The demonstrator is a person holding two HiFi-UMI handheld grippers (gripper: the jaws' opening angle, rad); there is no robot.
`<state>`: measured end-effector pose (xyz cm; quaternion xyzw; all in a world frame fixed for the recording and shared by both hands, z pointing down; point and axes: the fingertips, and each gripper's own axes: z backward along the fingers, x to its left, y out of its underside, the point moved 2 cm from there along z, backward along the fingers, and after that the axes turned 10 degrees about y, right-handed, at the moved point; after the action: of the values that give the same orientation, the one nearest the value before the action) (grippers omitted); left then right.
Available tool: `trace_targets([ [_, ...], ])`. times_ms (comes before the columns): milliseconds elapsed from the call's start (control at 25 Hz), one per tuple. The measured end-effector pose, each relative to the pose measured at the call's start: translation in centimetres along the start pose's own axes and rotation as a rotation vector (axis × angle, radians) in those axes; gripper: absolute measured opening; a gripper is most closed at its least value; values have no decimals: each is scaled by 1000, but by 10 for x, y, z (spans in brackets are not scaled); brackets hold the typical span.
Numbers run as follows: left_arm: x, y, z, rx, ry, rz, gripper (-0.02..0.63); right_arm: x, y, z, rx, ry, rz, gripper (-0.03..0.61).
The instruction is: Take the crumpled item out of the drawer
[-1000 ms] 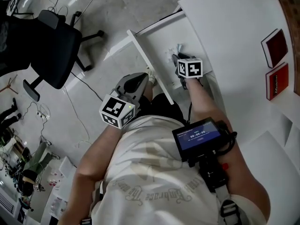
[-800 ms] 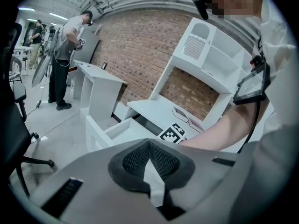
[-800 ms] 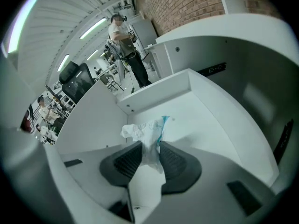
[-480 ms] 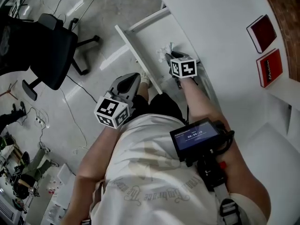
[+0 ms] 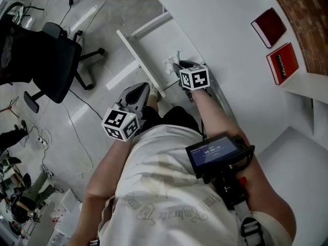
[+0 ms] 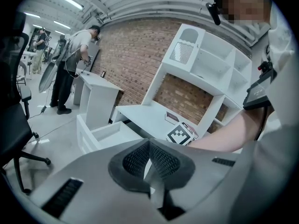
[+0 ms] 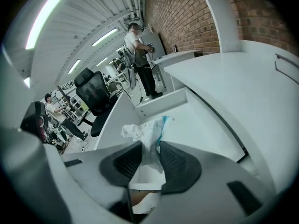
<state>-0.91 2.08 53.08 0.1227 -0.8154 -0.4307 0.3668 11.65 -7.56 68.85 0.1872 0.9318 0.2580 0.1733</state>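
- 2 grippers are in view. The right gripper is clenched on 1 crumpled item, and its 2 dark pads press on the lower part from both sides.
- The item is white with 1 blue strip at its upper edge. Its top sticks out past the jaw tips.
- In the head view the item sits at the tip of the right gripper. It lies within the outline of the open drawer, toward the drawer end nearest the person. I cannot tell whether it is touching the drawer floor.
- There is 1 drawer, pulled out from the desk. No other thing shows on its white floor.
- The left gripper is closed, with its pad tips meeting and nothing between them. In the head view it hangs outside the drawer, just beside the front panel's near end.
- 2 red books lie side by side at the desk's edge along the brick wall: one dark red, the other brighter.
- 1 black chair stands on the floor, well apart from the drawer.
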Motion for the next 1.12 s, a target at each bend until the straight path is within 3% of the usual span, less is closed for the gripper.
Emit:
trace_targets([
  [1120,-78,-11,27,-40,38,-148,20,34,-1,146,-263,-101,50,126],
])
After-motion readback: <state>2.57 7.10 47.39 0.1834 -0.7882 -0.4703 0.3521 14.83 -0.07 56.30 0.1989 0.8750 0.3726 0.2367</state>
